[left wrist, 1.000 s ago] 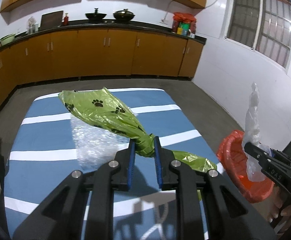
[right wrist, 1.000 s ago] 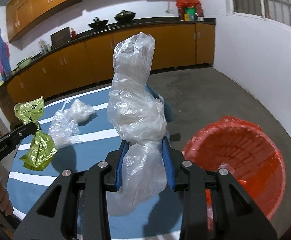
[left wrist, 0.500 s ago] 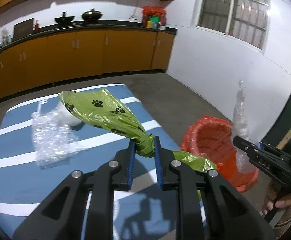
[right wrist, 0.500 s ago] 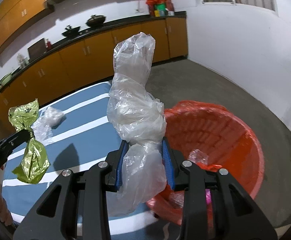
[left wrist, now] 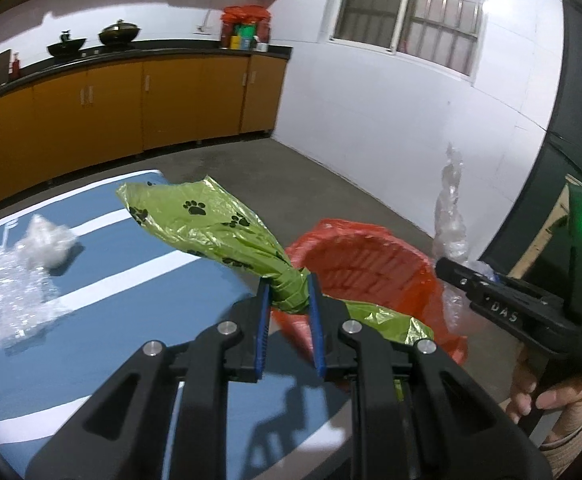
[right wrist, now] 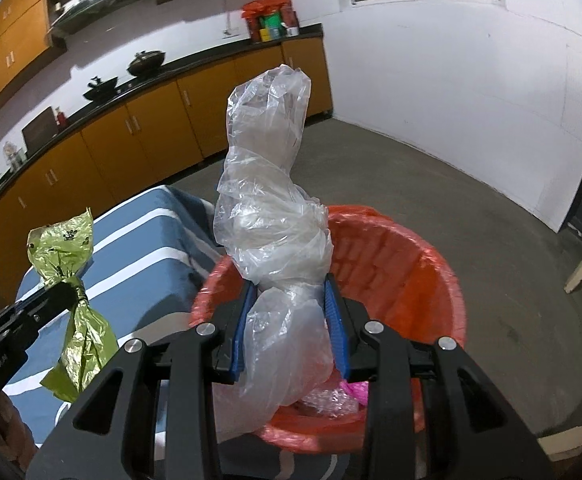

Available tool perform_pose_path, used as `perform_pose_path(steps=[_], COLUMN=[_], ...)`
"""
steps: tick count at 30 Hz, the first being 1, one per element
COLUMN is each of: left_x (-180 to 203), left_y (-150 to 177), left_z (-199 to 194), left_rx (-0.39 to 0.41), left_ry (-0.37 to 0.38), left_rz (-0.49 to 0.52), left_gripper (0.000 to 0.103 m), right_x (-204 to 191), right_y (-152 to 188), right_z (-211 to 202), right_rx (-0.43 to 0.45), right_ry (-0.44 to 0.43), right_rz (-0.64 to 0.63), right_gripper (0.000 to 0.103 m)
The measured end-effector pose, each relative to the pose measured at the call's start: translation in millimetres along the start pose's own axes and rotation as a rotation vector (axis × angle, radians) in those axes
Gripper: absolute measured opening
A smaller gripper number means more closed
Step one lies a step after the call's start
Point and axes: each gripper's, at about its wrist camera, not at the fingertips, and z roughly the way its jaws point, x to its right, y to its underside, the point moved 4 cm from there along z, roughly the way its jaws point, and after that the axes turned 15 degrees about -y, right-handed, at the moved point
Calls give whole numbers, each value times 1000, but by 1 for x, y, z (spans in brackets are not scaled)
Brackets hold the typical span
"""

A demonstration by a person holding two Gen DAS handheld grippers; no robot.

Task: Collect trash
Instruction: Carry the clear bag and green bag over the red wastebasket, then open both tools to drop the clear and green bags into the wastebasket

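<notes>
The left tongs [left wrist: 289,300] are clamped on the twisted neck of a green bag with black paw prints [left wrist: 211,226], whose fuller end sticks forward and up while a crumpled tail hangs out on the right side of the blue pads. In that view the bag is held in the air at the near right edge of the desk [left wrist: 103,344], which is covered in a blue cloth with white stripes, and the red bin [left wrist: 371,264] stands just past that edge on the grey floor. The right tongs [right wrist: 289,316] are clamped on a bundle of clear plastic film [right wrist: 269,204], which rises tall above the pads and droops below them; from the right wrist view the bundle hangs directly over the open mouth of the red bin, lined with a red bag. Inside the bin, near the bottom, lie some clear wrap and a scrap of pink. On the desk, well apart from both tongs, a sheet of bubble wrap [left wrist: 19,300] and a white crumpled wad [left wrist: 49,242] lie touching each other. A hand [left wrist: 551,404] grips the handle of the right tongs at the lower right of the left wrist view.
</notes>
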Motion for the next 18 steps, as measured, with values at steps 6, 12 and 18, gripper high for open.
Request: perform_pose_path(steps=[6,12,18], left_x=[29,48,63], left_y=[-1,1,4], left_z=[10,26,38], left_rx=[-12,-39,-64], left_ry=[49,79,98], left_rz=[31,54,71], left_gripper=[19,19,19], right_x=[15,22,29], right_y=[3,0,-4], right_z=[-1,2,9], right_rx=[-3,-8,-12], right_ry=[19,32,38], right_rz=[27,52,77], right_gripper=[34,34,34])
